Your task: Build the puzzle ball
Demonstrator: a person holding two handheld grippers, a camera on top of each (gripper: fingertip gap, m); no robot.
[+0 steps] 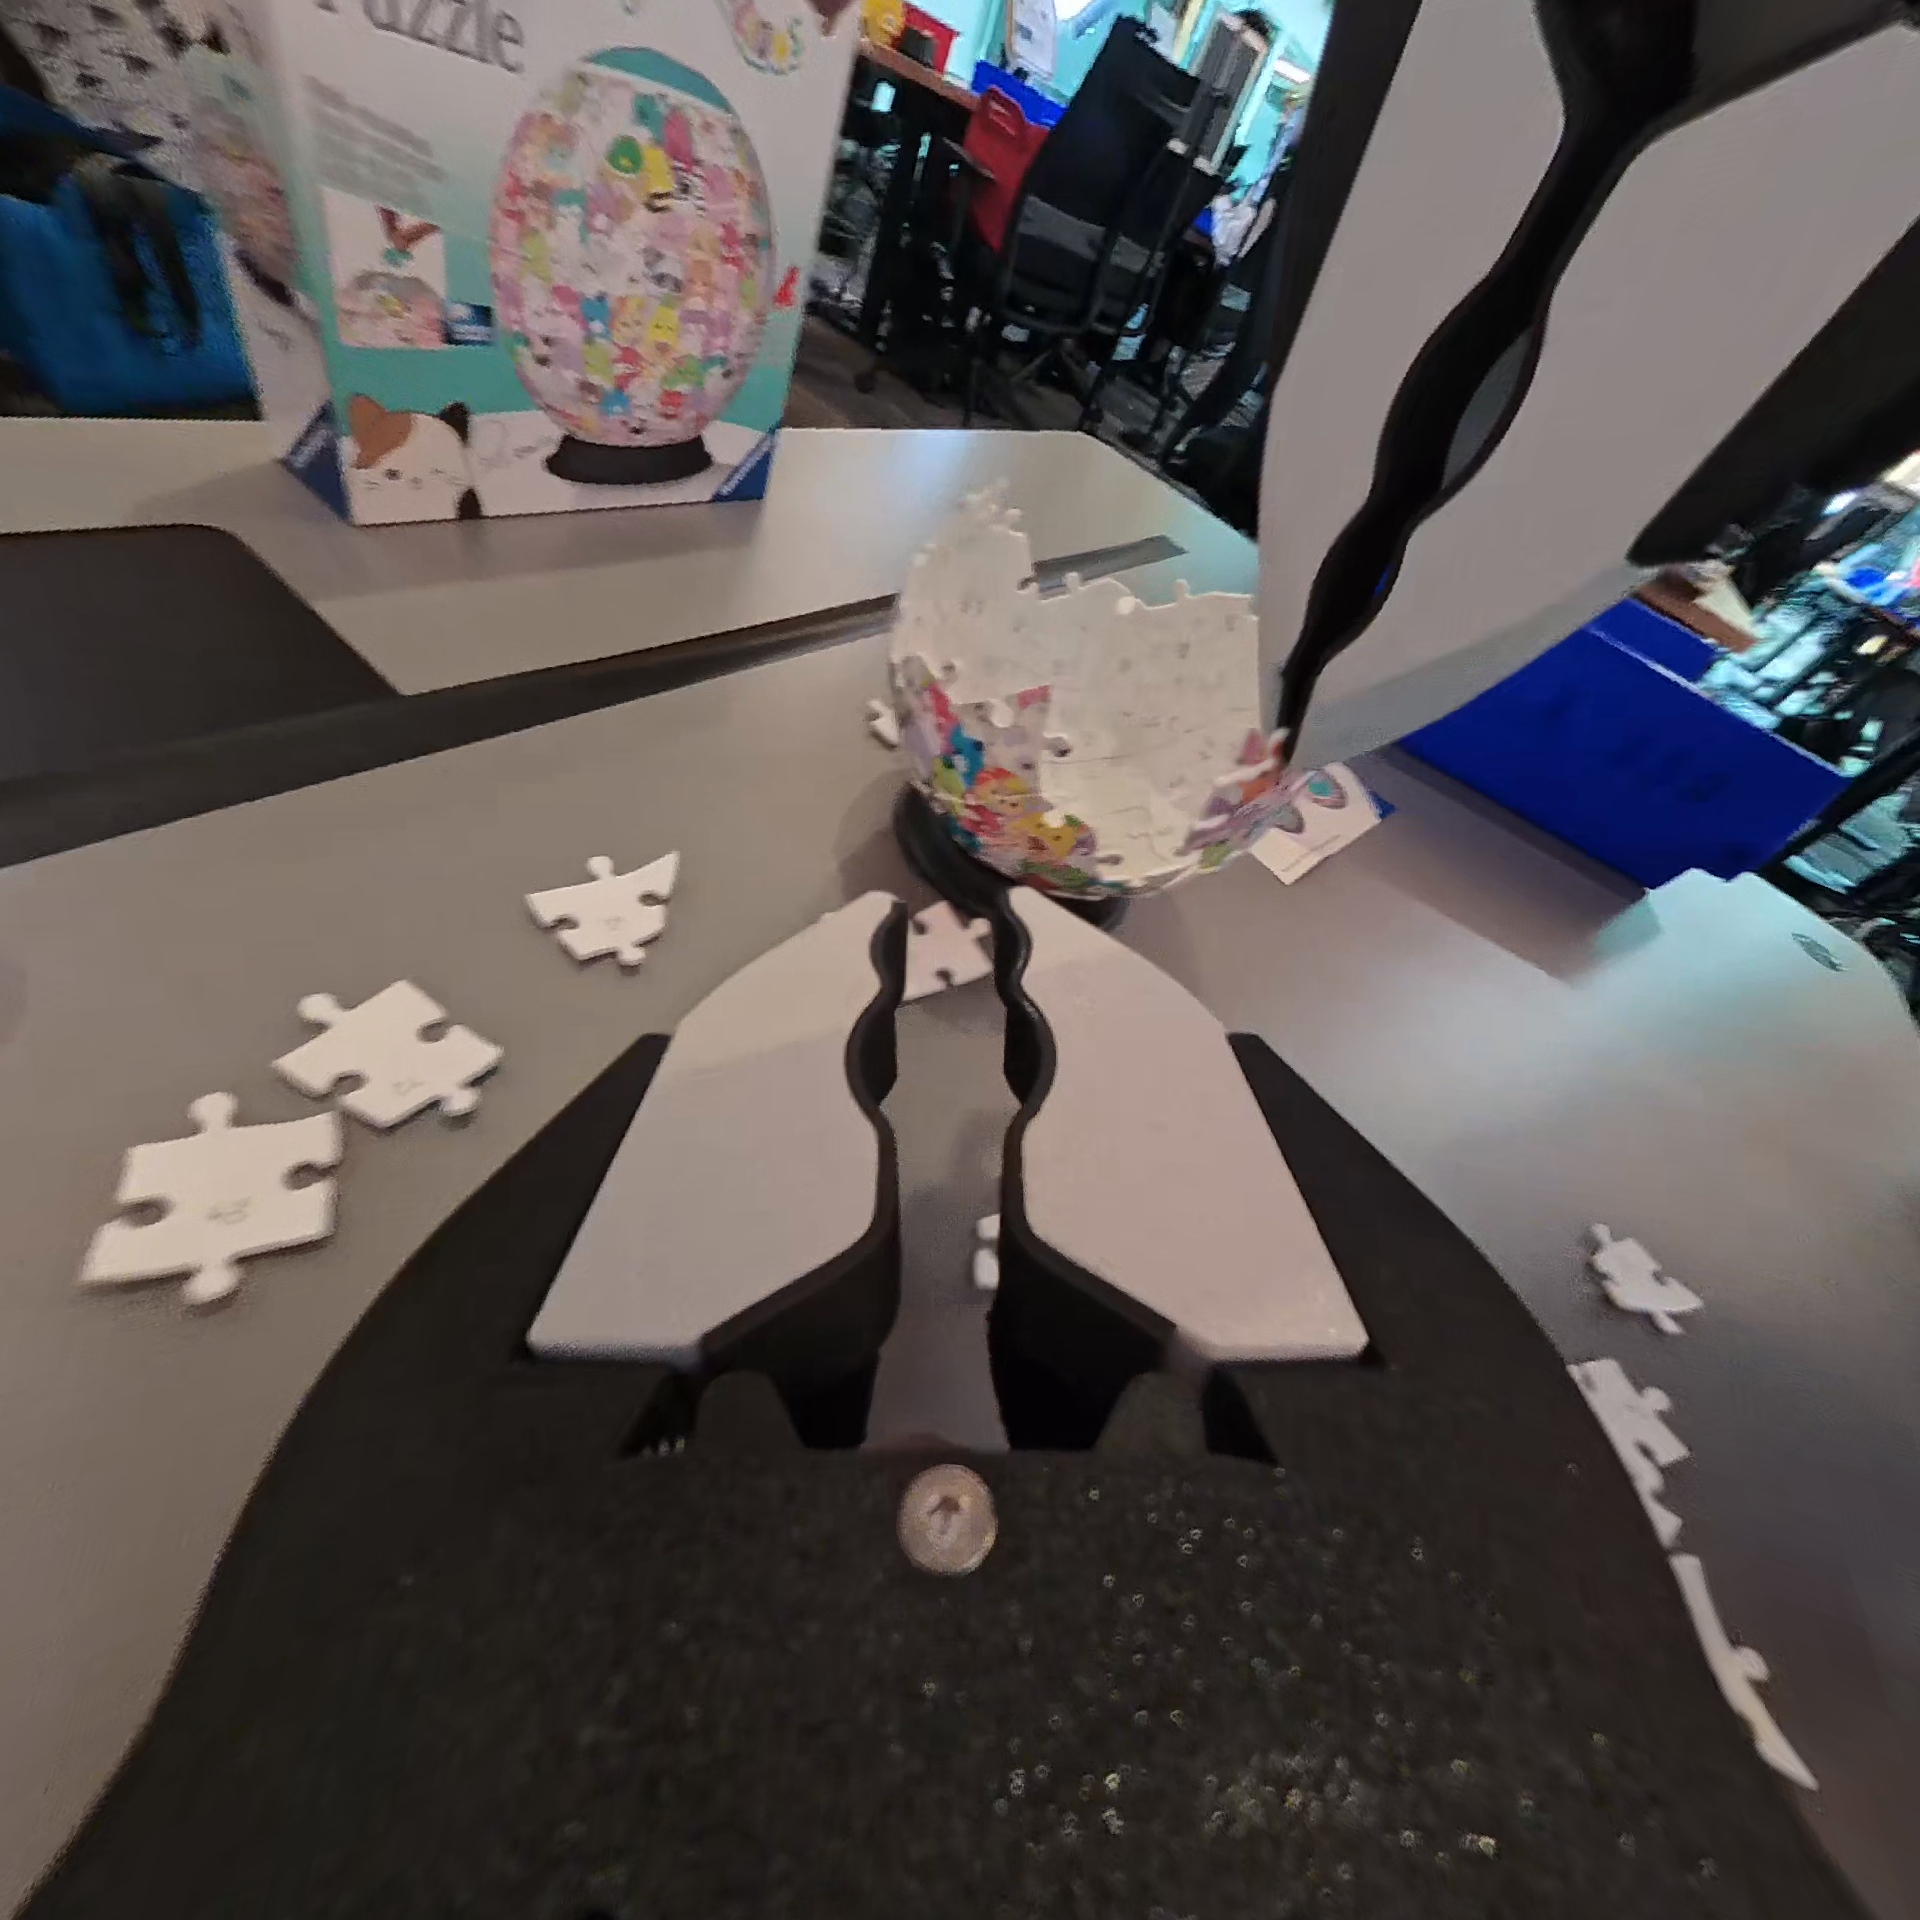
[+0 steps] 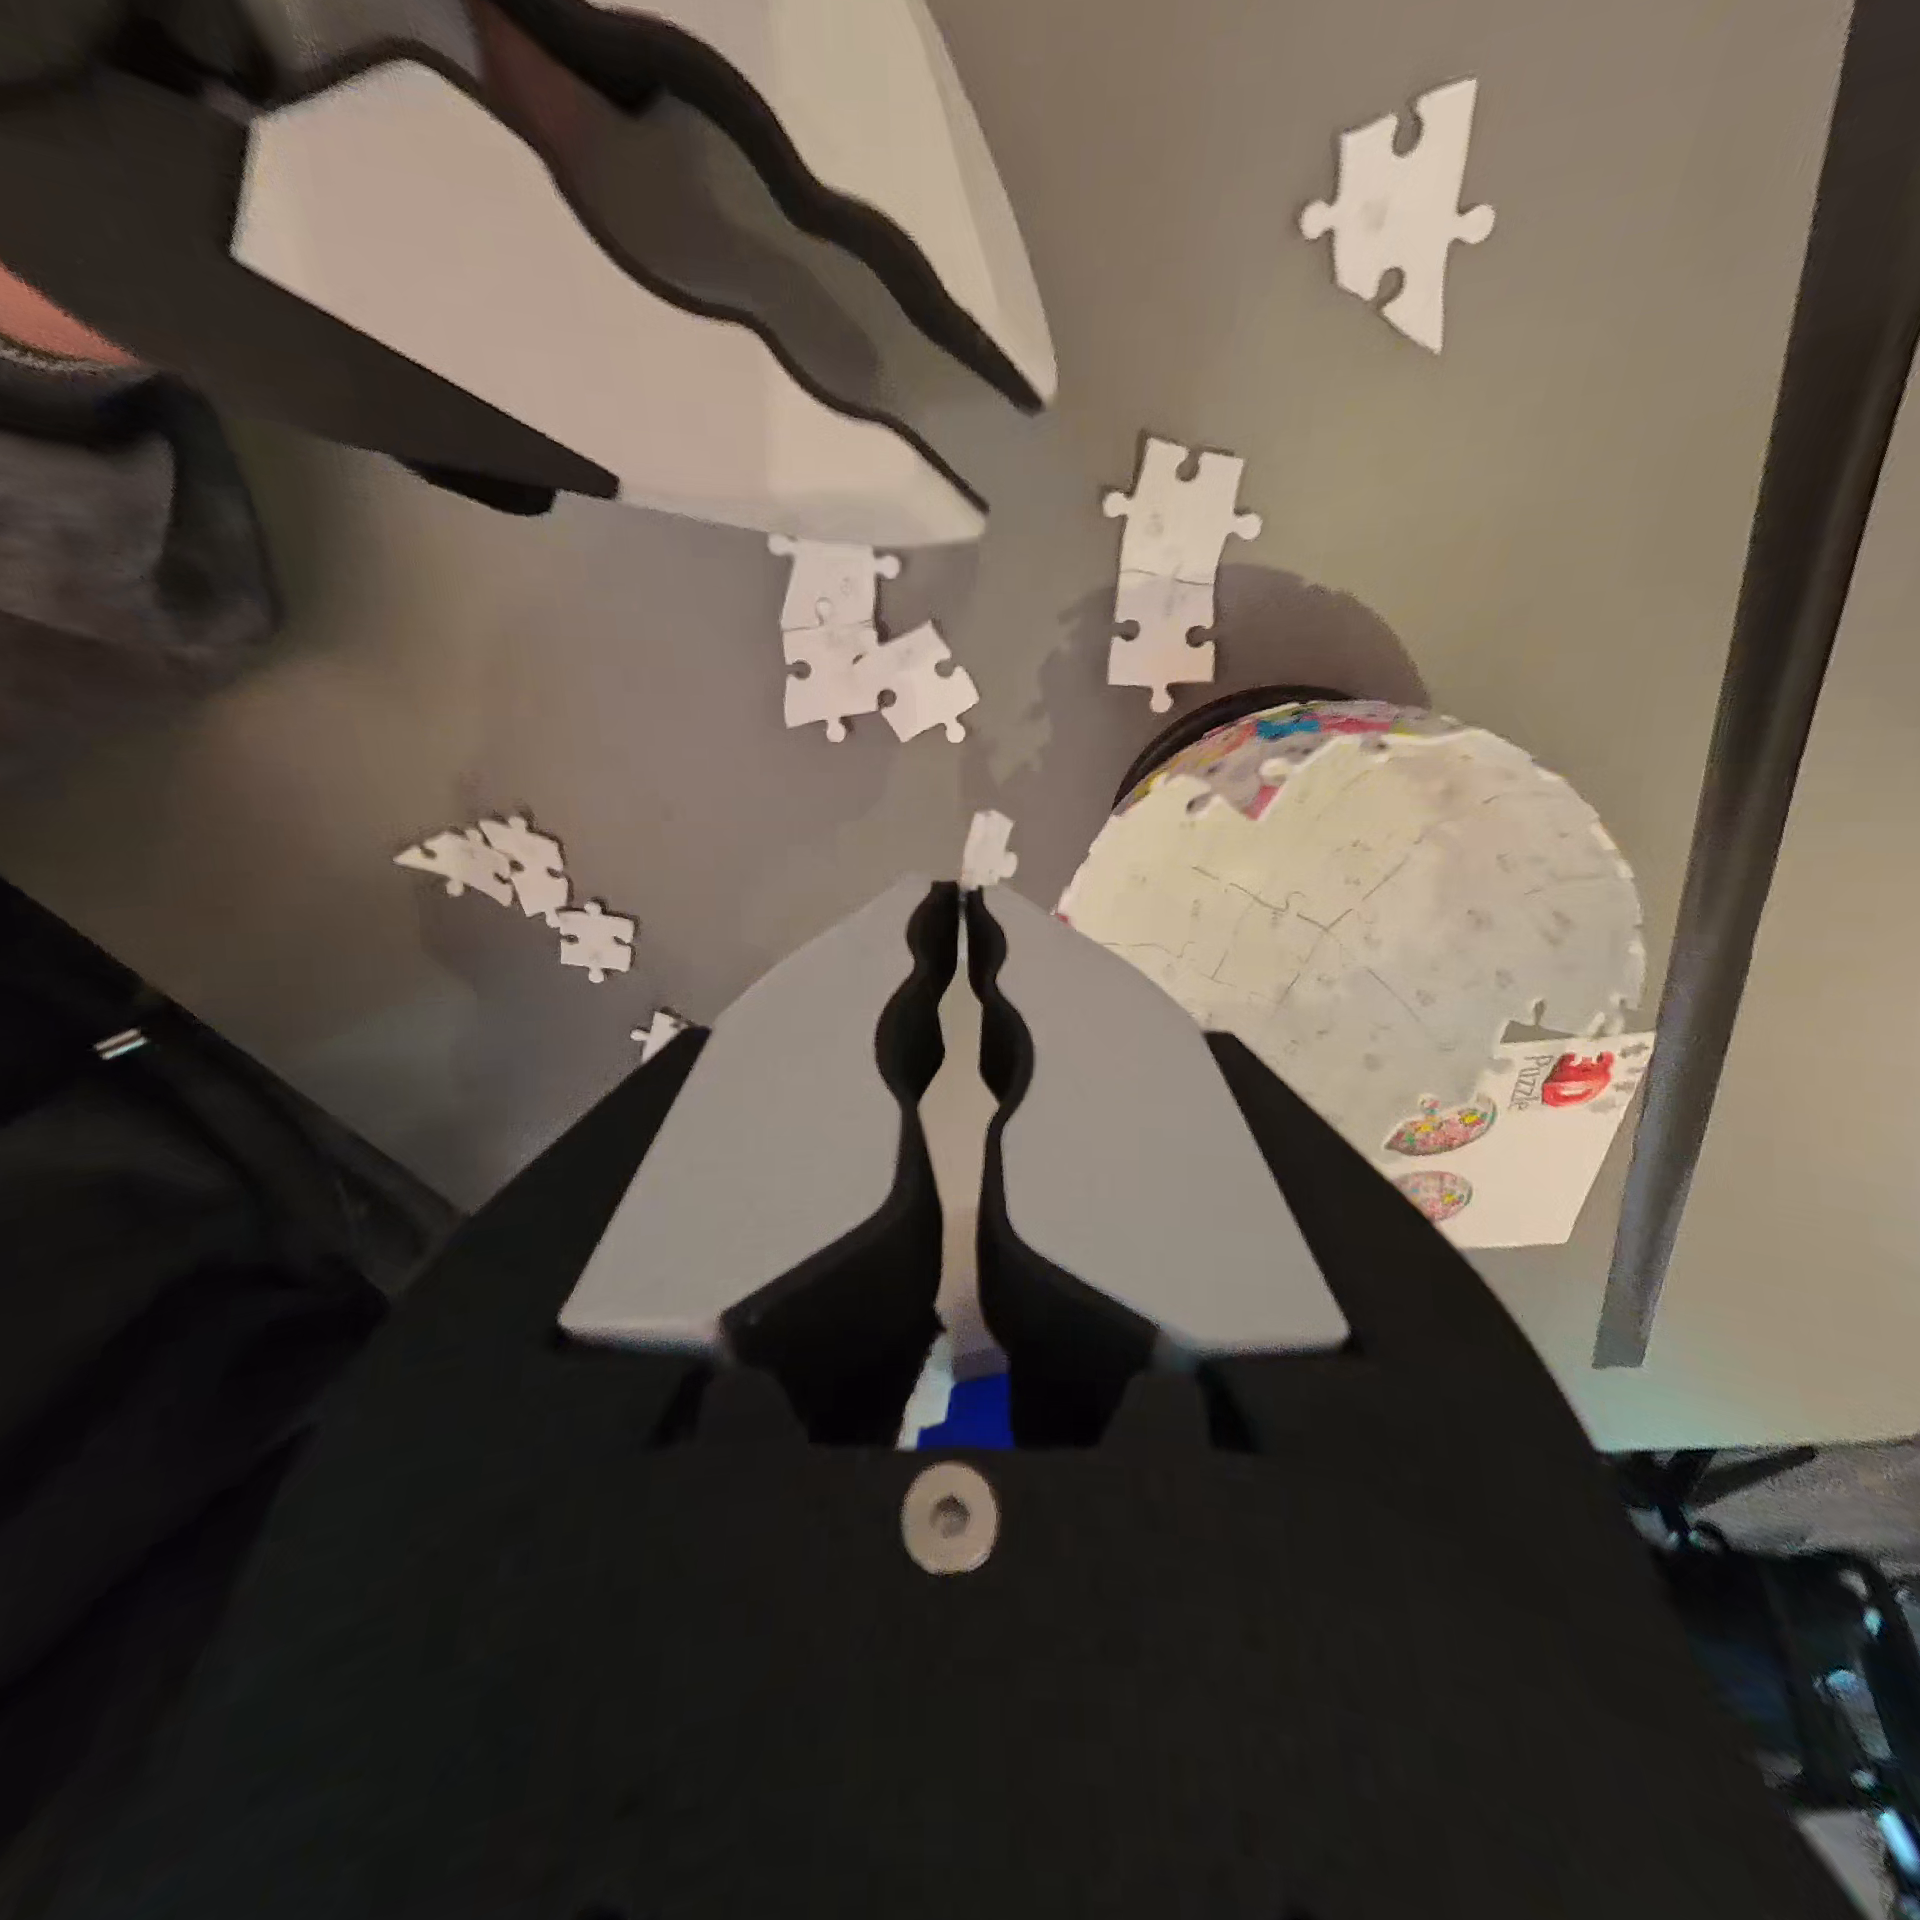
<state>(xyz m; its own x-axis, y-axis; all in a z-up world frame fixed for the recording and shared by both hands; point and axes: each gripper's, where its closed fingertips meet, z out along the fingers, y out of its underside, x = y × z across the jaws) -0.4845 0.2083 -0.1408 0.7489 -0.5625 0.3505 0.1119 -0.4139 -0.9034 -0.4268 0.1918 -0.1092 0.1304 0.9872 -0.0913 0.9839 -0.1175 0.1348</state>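
The half-built puzzle ball [image 1: 1081, 717] is an open bowl, white inside and colourful outside, on a black stand [image 1: 935, 842]. It also shows in the right wrist view [image 2: 1351, 925]. My right gripper [image 2: 964, 896] is shut on a small puzzle piece [image 2: 987, 847] and holds it beside the ball's rim. In the left wrist view, the right gripper [image 1: 1288, 732] comes down from the upper right with that piece [image 1: 1247, 774] at the rim. My left gripper [image 1: 951, 925] is open, low over the table in front of the ball. A white piece [image 1: 943, 951] shows between its tips.
Loose white pieces lie on the grey table [image 1: 1299, 1091] to the left [image 1: 390, 1049], [image 1: 213, 1195], [image 1: 608, 909] and right [image 1: 1642, 1278]. The puzzle box [image 1: 540, 260] stands at the back left. A leaflet [image 2: 1527, 1153] lies by the ball. A dark seam [image 2: 1766, 644] splits the tables. Left tips to right tips: about 7 cm.
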